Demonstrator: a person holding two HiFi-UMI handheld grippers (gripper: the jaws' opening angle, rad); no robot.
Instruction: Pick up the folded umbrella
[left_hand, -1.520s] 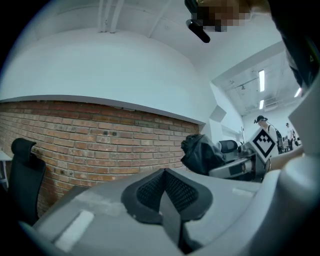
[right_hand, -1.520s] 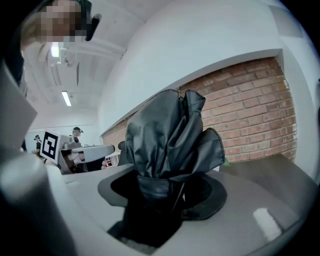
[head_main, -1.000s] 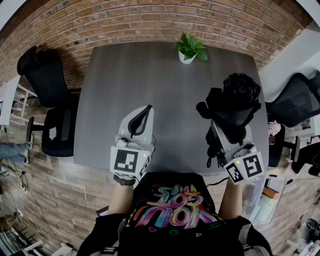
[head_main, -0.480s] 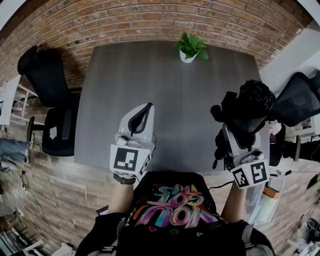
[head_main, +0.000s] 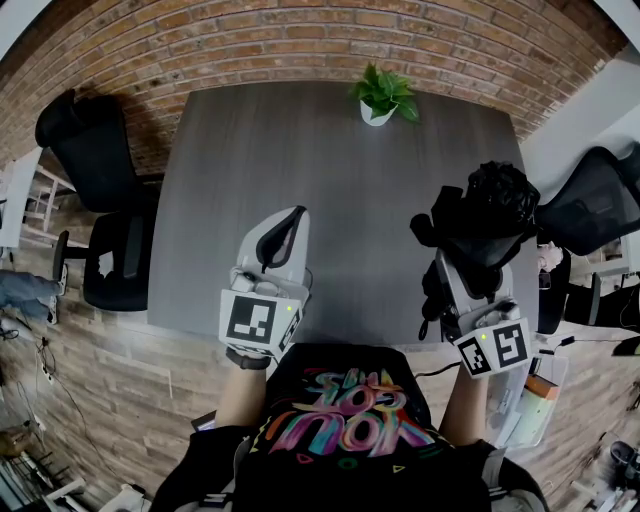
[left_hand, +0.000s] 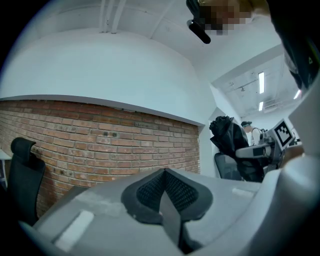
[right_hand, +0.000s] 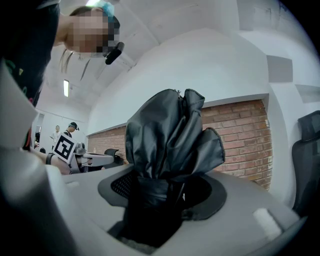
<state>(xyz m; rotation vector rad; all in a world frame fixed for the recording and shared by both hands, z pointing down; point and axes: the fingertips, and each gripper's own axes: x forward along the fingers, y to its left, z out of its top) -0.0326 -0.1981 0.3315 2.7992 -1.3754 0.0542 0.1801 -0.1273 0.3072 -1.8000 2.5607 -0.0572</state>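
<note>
Head view shows the right gripper (head_main: 458, 262) with its fingers clenched on the black folded umbrella (head_main: 488, 205), lifted above the right side of the table (head_main: 300, 150). The left gripper (head_main: 288, 228) hovers over the near edge, fingers pressed together, empty.

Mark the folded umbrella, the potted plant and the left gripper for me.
folded umbrella (head_main: 492, 205): head view, on its bunched black fabric.
potted plant (head_main: 381, 90): head view, on the green leaves.
left gripper (head_main: 296, 216): head view, at the tips of its closed jaws.
</note>
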